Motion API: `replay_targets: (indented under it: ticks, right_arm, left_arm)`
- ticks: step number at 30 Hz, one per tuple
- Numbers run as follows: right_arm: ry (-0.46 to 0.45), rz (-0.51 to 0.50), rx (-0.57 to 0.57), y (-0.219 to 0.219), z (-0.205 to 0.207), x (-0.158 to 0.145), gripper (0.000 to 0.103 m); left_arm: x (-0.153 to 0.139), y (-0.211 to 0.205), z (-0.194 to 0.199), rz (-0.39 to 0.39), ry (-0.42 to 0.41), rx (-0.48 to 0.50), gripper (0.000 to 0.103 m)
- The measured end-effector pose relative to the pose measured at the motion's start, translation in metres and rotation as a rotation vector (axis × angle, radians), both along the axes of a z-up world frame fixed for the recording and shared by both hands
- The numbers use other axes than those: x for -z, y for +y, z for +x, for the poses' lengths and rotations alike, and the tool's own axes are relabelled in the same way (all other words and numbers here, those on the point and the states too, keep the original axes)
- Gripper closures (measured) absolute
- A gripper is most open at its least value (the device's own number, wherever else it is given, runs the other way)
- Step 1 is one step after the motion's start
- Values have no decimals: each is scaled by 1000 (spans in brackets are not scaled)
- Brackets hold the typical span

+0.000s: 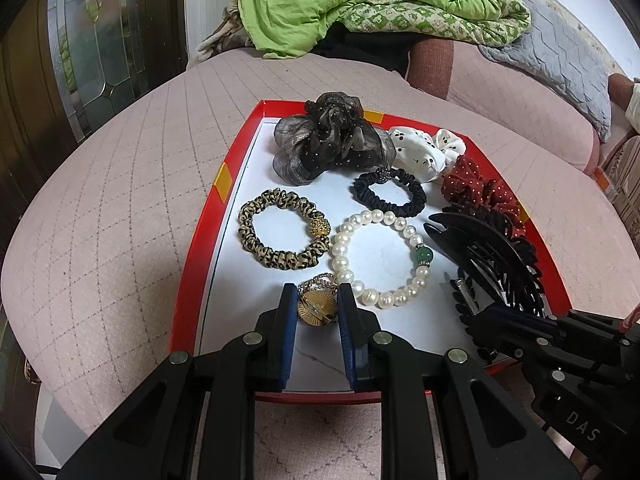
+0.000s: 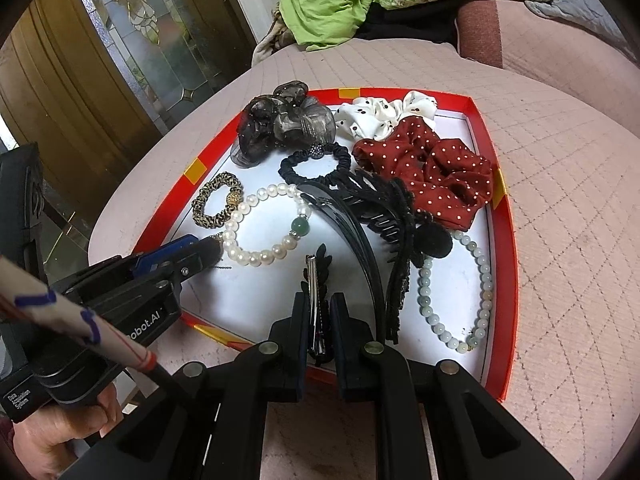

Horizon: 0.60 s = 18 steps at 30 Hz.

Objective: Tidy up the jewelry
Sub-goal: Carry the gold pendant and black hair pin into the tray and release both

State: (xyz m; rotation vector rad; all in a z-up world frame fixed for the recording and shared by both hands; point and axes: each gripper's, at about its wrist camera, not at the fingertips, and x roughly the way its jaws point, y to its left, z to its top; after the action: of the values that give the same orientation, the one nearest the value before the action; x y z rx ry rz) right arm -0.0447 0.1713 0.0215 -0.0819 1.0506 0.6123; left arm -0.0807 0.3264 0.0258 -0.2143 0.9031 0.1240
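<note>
A red tray (image 1: pixel 200 248) with a white floor lies on a pink quilted cushion. My left gripper (image 1: pixel 316 294) is shut on a round gold pendant (image 1: pixel 316 310) at the tray's near edge, beside a pearl bracelet (image 1: pixel 400 298). In the right wrist view, my right gripper (image 2: pixel 319 300) is shut on a metal hair clip (image 2: pixel 314 280) with black leaves, just over the tray's near rim (image 2: pixel 508 280). A black hair claw (image 2: pixel 352 220) and a pale green bead bracelet (image 2: pixel 486 280) lie to the clip's right. The left gripper (image 2: pixel 212 246) shows at the left.
Also in the tray are a leopard scrunchie (image 1: pixel 256 216), a black one (image 1: pixel 416 200), a sheer brown one (image 1: pixel 328 140), a white one (image 1: pixel 420 148) and a red dotted one (image 2: pixel 440 168). A green blanket (image 1: pixel 320 4) lies behind. A glass door (image 1: pixel 92 40) stands at the left.
</note>
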Motion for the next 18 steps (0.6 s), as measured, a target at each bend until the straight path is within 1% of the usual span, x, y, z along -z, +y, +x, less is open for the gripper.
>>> replay_targets:
  ticks: [12,18]
  right_arm:
    - [1,-2,7,-4,-3,-6,89]
    - [4,-1,11,-7,-5,-8,88]
  left_arm:
    - [0,-1,1,4,1,2,84]
    - [1,-1,1,18,2,9,81]
